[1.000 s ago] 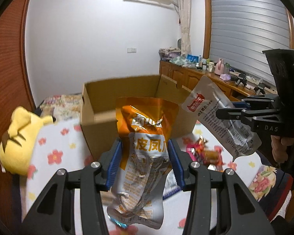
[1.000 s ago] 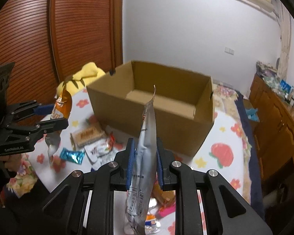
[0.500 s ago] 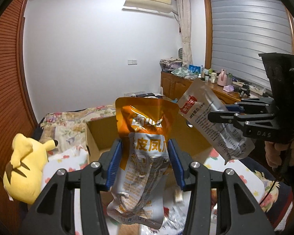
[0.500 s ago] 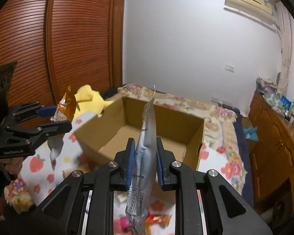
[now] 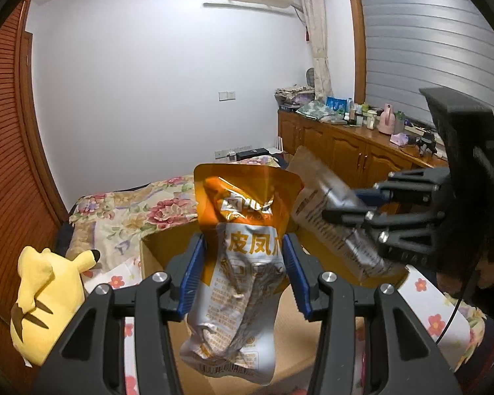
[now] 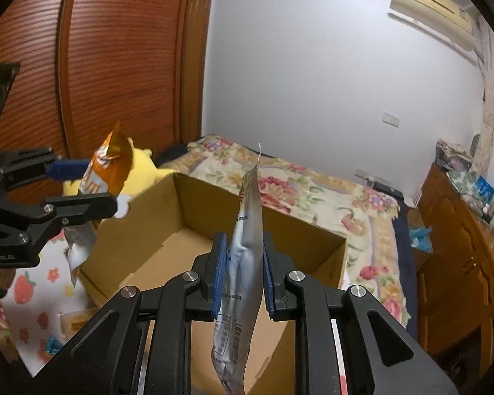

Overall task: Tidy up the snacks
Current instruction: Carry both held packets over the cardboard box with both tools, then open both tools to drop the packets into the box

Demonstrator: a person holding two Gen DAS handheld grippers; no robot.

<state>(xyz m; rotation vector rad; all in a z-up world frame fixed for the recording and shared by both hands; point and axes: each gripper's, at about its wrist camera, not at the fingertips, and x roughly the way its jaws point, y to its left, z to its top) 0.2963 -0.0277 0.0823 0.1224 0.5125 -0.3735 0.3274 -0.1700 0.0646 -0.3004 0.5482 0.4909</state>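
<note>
Looking through the left wrist cam, the left gripper (image 5: 243, 276) is clamped partway on the orange pouch (image 5: 243, 263), dangling over the cardboard box (image 5: 168, 247). Right wrist view: the right gripper (image 6: 242, 271) pinches the silver pouch (image 6: 243, 263) nearly shut, above the box's near edge. I'd get both further past the rim before letting go.

Cardboard box (image 5: 161, 247): near wall and most of floor hidden behind orange snack pouch (image 5: 243, 263) in left wrist view. Small wrapped snacks (image 6: 51, 345) left of box blurred, unidentifiable. Silver pouch (image 6: 243, 263) lower end cut off by frame edge.
</note>
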